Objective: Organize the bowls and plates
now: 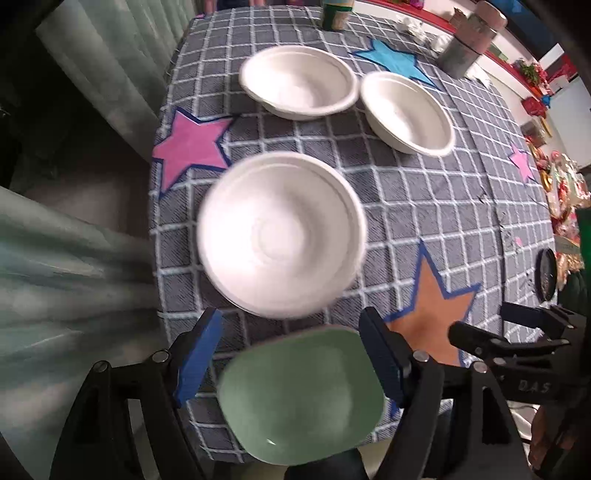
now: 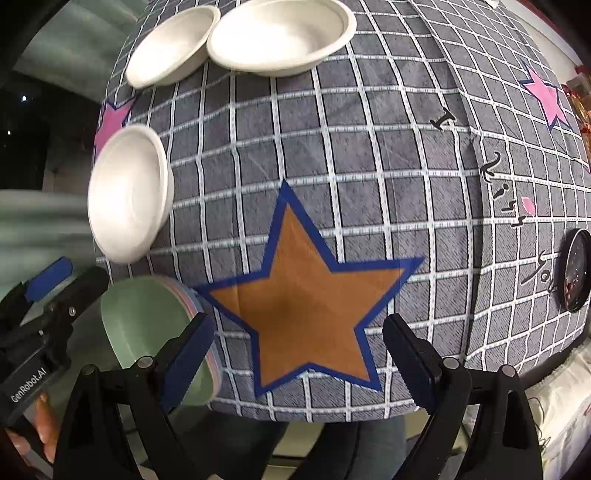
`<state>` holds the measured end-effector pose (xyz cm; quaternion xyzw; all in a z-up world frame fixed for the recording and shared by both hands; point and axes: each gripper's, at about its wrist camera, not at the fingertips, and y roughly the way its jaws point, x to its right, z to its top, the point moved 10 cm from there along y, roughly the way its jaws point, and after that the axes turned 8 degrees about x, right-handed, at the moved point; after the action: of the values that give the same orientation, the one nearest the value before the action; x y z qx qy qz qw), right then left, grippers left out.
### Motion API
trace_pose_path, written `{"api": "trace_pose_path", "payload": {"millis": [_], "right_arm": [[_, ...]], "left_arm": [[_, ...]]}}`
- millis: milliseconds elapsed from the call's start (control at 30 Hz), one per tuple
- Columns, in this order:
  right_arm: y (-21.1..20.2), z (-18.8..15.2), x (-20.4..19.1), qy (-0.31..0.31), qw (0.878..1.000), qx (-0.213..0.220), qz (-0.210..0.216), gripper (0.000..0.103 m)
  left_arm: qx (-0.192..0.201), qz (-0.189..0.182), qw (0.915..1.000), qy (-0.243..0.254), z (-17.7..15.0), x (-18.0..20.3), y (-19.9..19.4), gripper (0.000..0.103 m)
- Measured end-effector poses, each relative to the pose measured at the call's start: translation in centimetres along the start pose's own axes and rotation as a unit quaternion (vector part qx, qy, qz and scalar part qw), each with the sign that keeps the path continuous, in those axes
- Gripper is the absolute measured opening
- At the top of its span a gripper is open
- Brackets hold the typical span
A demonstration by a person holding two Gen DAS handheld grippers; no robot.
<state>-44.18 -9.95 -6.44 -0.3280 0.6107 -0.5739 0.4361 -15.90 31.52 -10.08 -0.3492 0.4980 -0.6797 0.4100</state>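
Three white bowls [image 1: 282,236] sit on the checked tabletop [image 1: 424,206] — both tools, left [image 1: 291,365] and right [image 2: 299,362], released, the left above a green bowl [image 1: 301,398].

Three white bowls [image 1: 282,236] look like matt moulded paper; the green bowl [image 1: 301,397] is glossy plastic; the checked tablecloth [image 2: 369,166] is soft woven cloth.

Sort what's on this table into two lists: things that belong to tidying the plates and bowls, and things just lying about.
Part of the job:
- three white bowls: near, far left, far right
- green bowl topping a stack at the table edge

Just lying about:
- dark round dish at the right edge
- grey canister
- jar at the far edge
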Motion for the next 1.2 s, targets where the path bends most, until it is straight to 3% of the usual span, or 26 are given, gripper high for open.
{"api": "trace_pose_path", "payload": {"millis": [33,100,267,367,833,867,933,1000,1067,1133,1200], "right_arm": [[0.1,0.4,0.2,-0.001,1.0,0.003,-0.002,0.103],[-1.5,0.3,-1.3,-0.01,1.0,0.017,-0.003,0.103],[-0.6,1.4,-3.8,-0.035,0.999,0.015,-0.004,0.103],[-0.5,3.5,-5.3,-0.047,0.998,0.027,-0.005,0.103],[5.5,8.0,-9.8,-0.045,0.999,-0.002,-0.017,0.102],[5.9,8.3,-10.4,-0.044,0.999,-0.004,-0.019,0.098],[6.5,8.1,-11.4,-0.041,0.999,-0.008,-0.016,0.09],[7.9,7.5,-13.0,-0.038,0.999,-0.01,-0.014,0.073],[8.4,7.2,-13.4,-0.034,0.999,-0.015,-0.01,0.064],[9.5,6.9,-14.5,-0.022,0.999,-0.025,0.016,0.052],[10.3,6.8,-15.5,-0.022,0.999,-0.033,0.035,0.04]], "left_arm": [[0.004,0.003,1.0,-0.004,0.4,-0.4,0.0,0.08],[0.012,0.013,0.9997,-0.017,1.4,-1.7,0.1,0.08],[0.02,0.029,0.9977,-0.058,3.5,-5.0,0.7,0.08],[0.011,0.045,0.9977,-0.05,3.9,-6.0,2.1,0.08],[-0.032,0.06,0.9977,0.004,4.2,-6.4,7.4,0.079],[-0.035,0.054,0.9979,0.003,4.1,-6.3,7.6,0.078],[-0.044,0.049,0.9978,0.006,4.0,-6.0,8.2,0.066],[-0.052,0.049,0.9973,0.012,3.6,-5.8,8.9,0.055],[-0.057,0.046,0.9972,0.012,3.3,-5.5,9.3,0.05],[-0.055,0.038,0.9977,0.013,3.4,-4.9,9.3,0.036],[-0.059,0.023,0.9979,0.013,3.2,-3.9,9.2,0.031]]}}
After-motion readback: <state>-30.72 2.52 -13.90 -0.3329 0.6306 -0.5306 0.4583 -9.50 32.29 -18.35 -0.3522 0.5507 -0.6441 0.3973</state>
